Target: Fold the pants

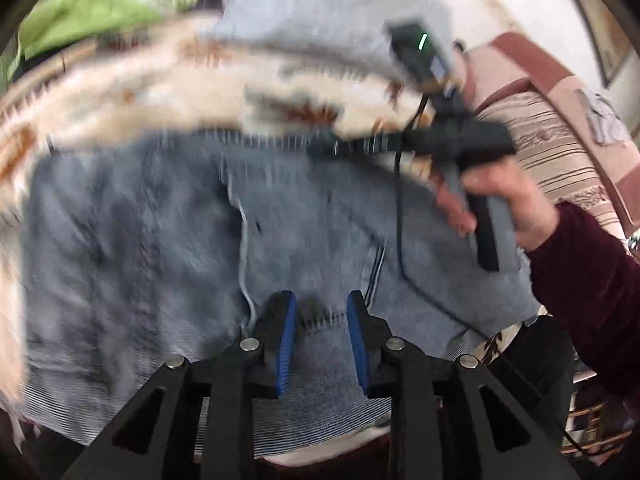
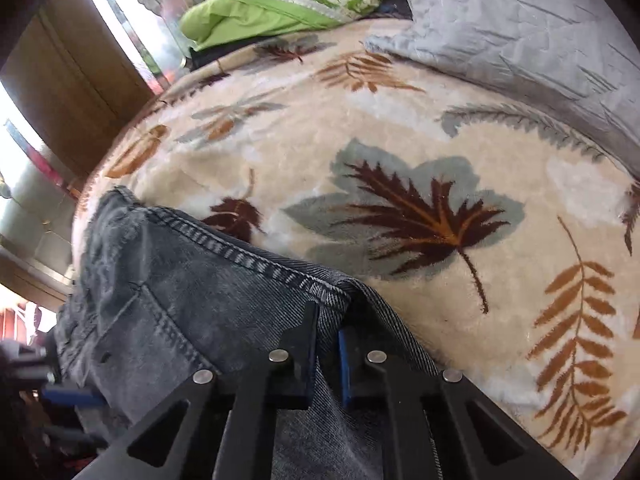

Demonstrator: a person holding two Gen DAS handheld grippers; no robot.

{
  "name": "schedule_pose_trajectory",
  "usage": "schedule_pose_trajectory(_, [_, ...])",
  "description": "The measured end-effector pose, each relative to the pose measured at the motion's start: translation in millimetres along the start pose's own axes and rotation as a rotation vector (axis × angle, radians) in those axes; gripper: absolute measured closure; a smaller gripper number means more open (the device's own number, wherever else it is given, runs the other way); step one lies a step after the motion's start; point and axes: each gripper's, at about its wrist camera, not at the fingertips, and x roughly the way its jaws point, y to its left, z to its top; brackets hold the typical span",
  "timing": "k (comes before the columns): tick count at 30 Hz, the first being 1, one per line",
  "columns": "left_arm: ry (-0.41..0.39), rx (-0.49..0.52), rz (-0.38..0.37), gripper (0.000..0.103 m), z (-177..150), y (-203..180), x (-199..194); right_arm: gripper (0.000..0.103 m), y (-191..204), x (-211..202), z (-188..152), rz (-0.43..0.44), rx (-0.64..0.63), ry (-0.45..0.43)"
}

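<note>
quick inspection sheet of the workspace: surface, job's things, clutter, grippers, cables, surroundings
surface: bed under a cream leaf-print blanket
job's things: grey jeans lying on the blanket, stitched edge nearest the right gripper
clutter: green bedding and grey quilt at the far side
grippers: left gripper jaws apart over the denim, not pressing it; right gripper shut on the jeans edge
cables: black cable hanging from the right gripper across the jeans
surroundings: wooden cupboard, bright window beside it
</note>
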Motion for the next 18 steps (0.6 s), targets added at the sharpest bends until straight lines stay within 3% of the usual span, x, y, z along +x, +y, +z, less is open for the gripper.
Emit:
schedule_pose_trajectory(6, [0.008,-0.046,-0.021,0.076,4.0,5.5,-1.5,0.096,-9.1,5.6,7.5,-0.043,0.064,-0.047])
schedule_pose_trajectory(12, [0.004,-0.03,0.005,0.076,-1.4,2.1,0.9,0.096,-26.1,5.3,12.5,0.0,0.194,-0.074])
schedule_pose_trajectory(16, [0.014,-0.031,0.011,0.076,-5.2,2.4,-0.7,0.092,-50.5,-31.9,3.0,0.12,0.344,-0.167])
schedule_pose_trajectory(18, [0.015,-0.023,0.027,0.076,-3.1,-1.9,-1.9,0.092,-56.8,-61.2,-5.9,0.094,0.365,-0.216])
